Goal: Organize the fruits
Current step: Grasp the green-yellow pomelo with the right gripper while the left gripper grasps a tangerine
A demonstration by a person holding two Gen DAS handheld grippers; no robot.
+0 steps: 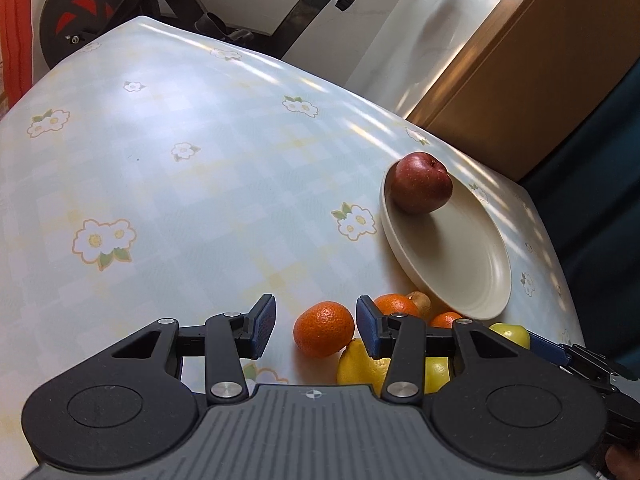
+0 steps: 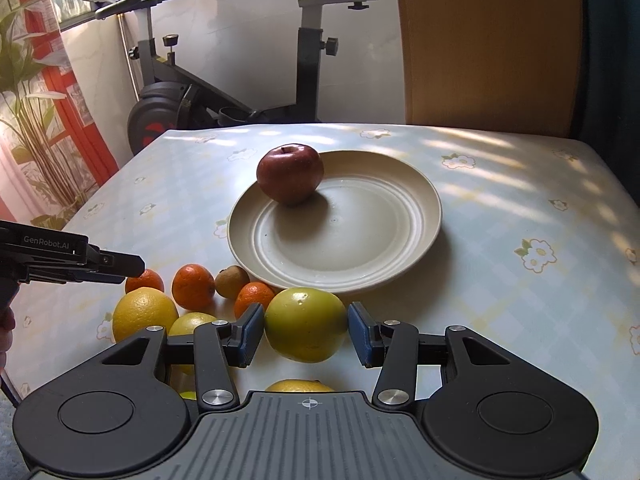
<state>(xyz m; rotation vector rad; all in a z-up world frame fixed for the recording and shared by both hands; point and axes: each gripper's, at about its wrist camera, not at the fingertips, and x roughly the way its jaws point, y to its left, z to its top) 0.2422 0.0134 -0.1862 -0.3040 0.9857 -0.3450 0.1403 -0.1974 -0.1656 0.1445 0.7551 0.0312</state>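
Observation:
A red apple (image 2: 290, 178) sits on the far left of a cream plate (image 2: 384, 240); it also shows in the left wrist view (image 1: 421, 187) on the plate (image 1: 464, 272). In front of the plate lie several tangerines (image 2: 193, 285), a kiwi (image 2: 232, 281) and lemons (image 2: 145, 314). My right gripper (image 2: 306, 334) is open with a yellow-green apple (image 2: 306, 324) between its fingers; the pads stand at its sides. My left gripper (image 1: 316, 326) is open around a tangerine (image 1: 324, 328), apart from it; it shows in the right wrist view (image 2: 120, 266) at the left.
The table wears a pale checked cloth with flowers (image 2: 520, 208). An exercise bike (image 2: 224, 92) stands behind the table's far edge. A wooden panel (image 2: 488, 40) rises at the back right. More lemons (image 1: 362, 366) lie under my left gripper.

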